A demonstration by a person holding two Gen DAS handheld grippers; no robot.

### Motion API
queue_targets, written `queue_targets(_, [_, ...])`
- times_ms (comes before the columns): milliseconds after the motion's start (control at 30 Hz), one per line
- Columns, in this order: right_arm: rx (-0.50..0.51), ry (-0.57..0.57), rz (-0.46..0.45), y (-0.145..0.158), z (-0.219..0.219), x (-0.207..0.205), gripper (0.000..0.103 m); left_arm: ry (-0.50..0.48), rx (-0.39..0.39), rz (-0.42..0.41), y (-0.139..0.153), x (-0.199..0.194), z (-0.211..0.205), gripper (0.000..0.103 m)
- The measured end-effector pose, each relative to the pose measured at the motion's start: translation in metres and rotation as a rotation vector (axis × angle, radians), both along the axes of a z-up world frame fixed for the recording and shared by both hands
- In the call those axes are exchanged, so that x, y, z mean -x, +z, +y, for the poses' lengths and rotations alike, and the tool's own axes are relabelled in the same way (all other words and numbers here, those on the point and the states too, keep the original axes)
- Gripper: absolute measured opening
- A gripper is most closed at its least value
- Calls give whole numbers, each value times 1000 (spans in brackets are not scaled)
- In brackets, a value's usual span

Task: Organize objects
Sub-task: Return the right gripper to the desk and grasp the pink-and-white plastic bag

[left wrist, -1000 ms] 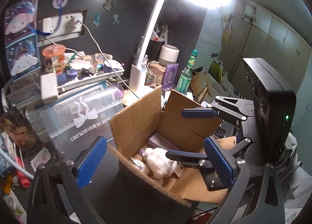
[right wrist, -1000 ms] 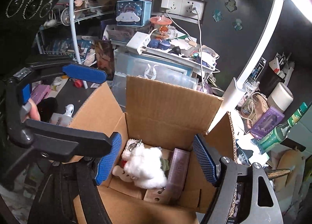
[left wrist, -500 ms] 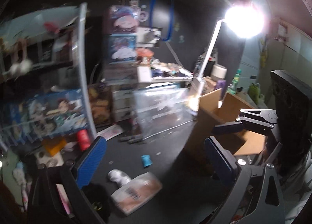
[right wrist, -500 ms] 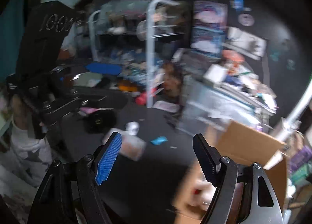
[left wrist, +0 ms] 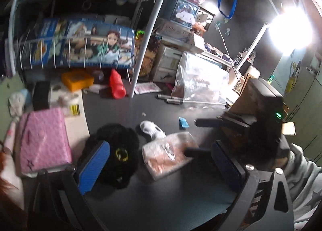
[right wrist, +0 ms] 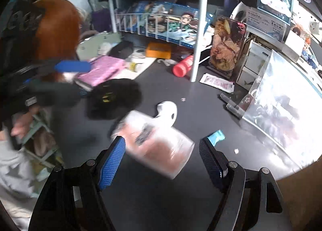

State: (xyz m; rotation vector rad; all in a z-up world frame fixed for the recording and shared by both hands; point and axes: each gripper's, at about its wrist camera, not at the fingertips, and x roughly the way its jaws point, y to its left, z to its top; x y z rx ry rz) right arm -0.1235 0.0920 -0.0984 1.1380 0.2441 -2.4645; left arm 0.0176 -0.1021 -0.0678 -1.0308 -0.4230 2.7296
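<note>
A clear plastic packet [left wrist: 167,154] with pinkish contents lies on the dark tabletop [left wrist: 161,196]. My left gripper [left wrist: 160,168] hovers open above it, with the packet in line between the blue pads and untouched. A black fuzzy item [left wrist: 114,154] with a yellow emblem sits beside the left pad. A small white object [left wrist: 151,129] lies just beyond the packet. My right gripper [right wrist: 161,163] is open too, close over the same packet [right wrist: 155,142], blurred here. The white object [right wrist: 167,110] and the black fuzzy item [right wrist: 114,98] lie past it. The left gripper [right wrist: 87,79] shows at the left.
A pink pouch [left wrist: 42,140], an orange box [left wrist: 77,79] and a red bottle [left wrist: 116,86] lie near a white wire rack [left wrist: 145,36]. A clear bag [right wrist: 281,110], a small blue wrapper [right wrist: 215,136] and the cardboard box [left wrist: 245,100] stand to the right. A person's sleeve [left wrist: 301,180] is at the right edge.
Both grippers swung away from the open cardboard box, leftward and down, and now hang low over the dark tabletop above the packet. Both stay open.
</note>
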Motion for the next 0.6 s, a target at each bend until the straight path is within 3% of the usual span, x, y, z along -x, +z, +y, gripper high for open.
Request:
queue_targets(267, [112, 97, -122, -24, 2, 28, 74, -5, -24, -11, -3, -1, 3, 100])
queue_targets(500, [112, 213, -209, -29, -4, -12, 74, -4, -16, -25, -3, 0, 4, 100])
queue_targets(600, [33, 230, -169, -31, -14, -28, 74, -10, -27, -23, -2, 0, 4, 100])
